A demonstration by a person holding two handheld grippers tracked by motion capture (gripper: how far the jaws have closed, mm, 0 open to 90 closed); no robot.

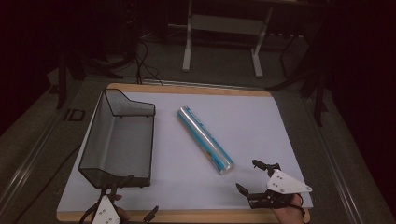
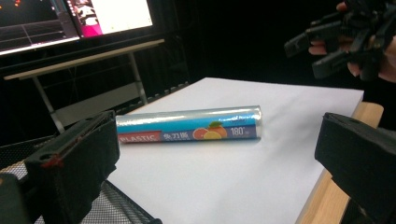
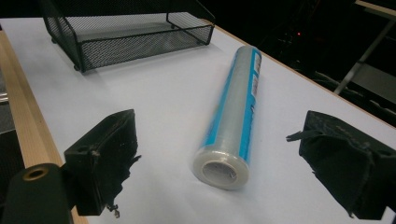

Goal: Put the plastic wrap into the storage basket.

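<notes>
Right gripper (image 1: 253,176): we hold its jaws spread wide with nothing between them, over the near right part of the table, just short of the roll's near end.
Right gripper's own view: we look along the two black jaws at the roll's open end, which sits in the gap ahead of them without touching either.
Left gripper (image 1: 126,200): we keep its jaws wide apart and empty at the near left edge of the table, one jaw close by the tray's near end.
Left gripper's own view: we see the roll side-on between the parted jaws, well apart from them, and the right gripper held in a hand farther off at the upper right.
Plastic wrap roll (image 1: 204,139): it lies flat on the white sheet near the table's middle, slanting from far left to near right, blue label with fruit print along its side.
Mesh tray (image 1: 142,108): black wire, empty, standing on the left part of the sheet, beside the roll but apart from it.
Table (image 1: 196,88): wooden edge showing around a white sheet (image 1: 261,121).
</notes>
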